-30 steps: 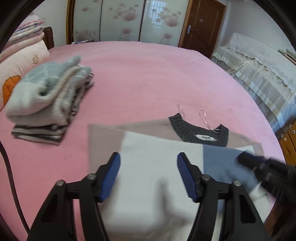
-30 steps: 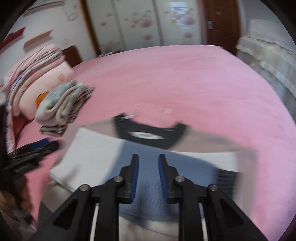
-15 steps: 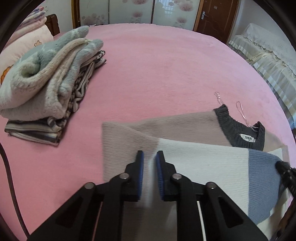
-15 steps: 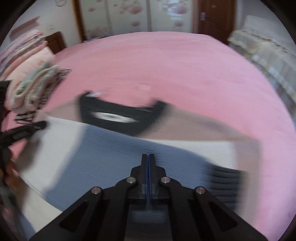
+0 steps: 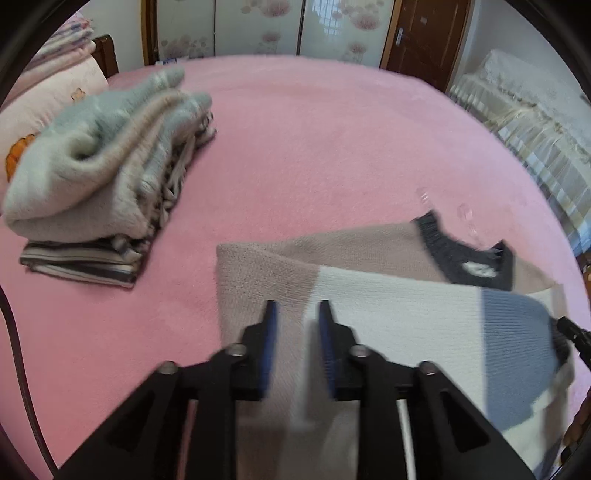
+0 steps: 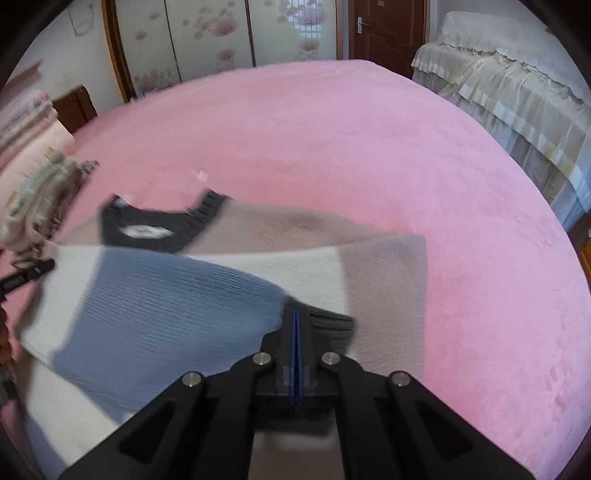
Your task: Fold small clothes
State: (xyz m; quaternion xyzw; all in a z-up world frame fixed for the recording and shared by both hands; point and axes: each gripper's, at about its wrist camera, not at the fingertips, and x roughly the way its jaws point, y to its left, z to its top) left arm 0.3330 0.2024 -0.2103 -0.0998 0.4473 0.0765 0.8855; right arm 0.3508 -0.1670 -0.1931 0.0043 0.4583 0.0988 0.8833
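A colour-block sweater [image 5: 388,314] in beige, cream and blue lies folded on the pink bed [image 5: 332,147], its dark grey collar [image 5: 465,264] at the far side. My left gripper [image 5: 295,306] hovers over the beige-cream left part. Its jaws are opening, with cloth beneath them and the pads not pressing on it. In the right wrist view the sweater [image 6: 166,306] shows its blue panel and collar [image 6: 155,229]. My right gripper [image 6: 296,310] is shut, its tips at the dark ribbed cuff [image 6: 332,325]; I cannot tell whether cloth is pinched.
A stack of folded clothes [image 5: 99,177] sits on the bed to the left, with pillows [image 5: 44,107] behind it. A second bed with a cream cover [image 6: 517,92] stands at the right. Wardrobe doors and a brown door [image 5: 424,33] line the far wall.
The left gripper closed over the sweater's left part, then parted again. The right gripper shut and slid right from the blue panel to the dark cuff.
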